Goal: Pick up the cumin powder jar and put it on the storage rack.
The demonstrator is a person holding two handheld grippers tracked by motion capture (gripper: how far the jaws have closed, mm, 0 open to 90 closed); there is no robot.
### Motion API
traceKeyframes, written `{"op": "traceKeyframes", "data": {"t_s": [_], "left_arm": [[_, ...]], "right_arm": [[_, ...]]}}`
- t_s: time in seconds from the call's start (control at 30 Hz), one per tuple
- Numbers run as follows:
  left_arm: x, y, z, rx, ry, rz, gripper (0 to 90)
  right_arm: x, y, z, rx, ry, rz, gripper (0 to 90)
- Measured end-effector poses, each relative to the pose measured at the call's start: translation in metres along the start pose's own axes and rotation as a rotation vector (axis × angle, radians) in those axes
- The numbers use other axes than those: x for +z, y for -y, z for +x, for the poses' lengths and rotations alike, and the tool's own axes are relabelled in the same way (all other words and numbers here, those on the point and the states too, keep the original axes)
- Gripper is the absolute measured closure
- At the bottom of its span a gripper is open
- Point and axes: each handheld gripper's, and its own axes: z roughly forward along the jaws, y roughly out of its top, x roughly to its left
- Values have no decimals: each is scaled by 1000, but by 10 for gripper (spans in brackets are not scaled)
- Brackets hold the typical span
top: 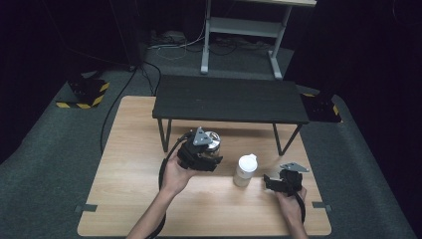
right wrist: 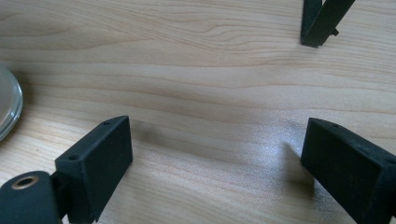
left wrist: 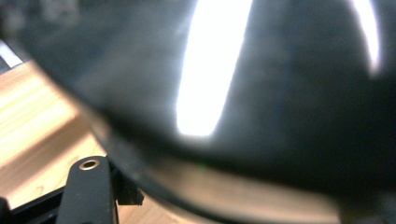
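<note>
Left gripper (top: pixel 211 153) clamped on shiny round metal pot (top: pixel 214 140) left of white plastic bottle (top: pixel 245 170), steadying it on table (top: pixel 129 164); right gripper (top: pixel 272 182) beside bottle, fingers (right wrist: pixel 100 161) wide, empty

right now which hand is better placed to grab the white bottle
Right. The right gripper sits just beside the bottle with fingers open and empty; the left gripper is shut on the shiny jar.
</note>
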Motion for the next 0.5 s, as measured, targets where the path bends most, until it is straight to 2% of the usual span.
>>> {"op": "traceKeyframes", "data": {"t_s": [0.17, 0.23, 0.4, 0.43, 0.47, 0.5], "left_arm": [[-6, -16, 7, -10, 1, -14, 319], [-8, -27, 9, 1, -2, -10, 319], [-10, -40, 12, 4, -6, -13, 319], [-5, -35, 7, -56, -27, -92, 319], [-5, -35, 7, -56, -27, -92, 319], [-8, -42, 11, -38, -20, -70, 319]], "right_arm": [[0, 0, 0, 0, 0, 0, 83], [0, 0, 0, 1, 0, 0, 83], [1, 0, 0, 4, 3, 0, 83], [1, 0, 0, 4, 3, -1, 84], [1, 0, 0, 4, 3, -1, 84], [1, 0, 0, 4, 4, -1, 83]]}}
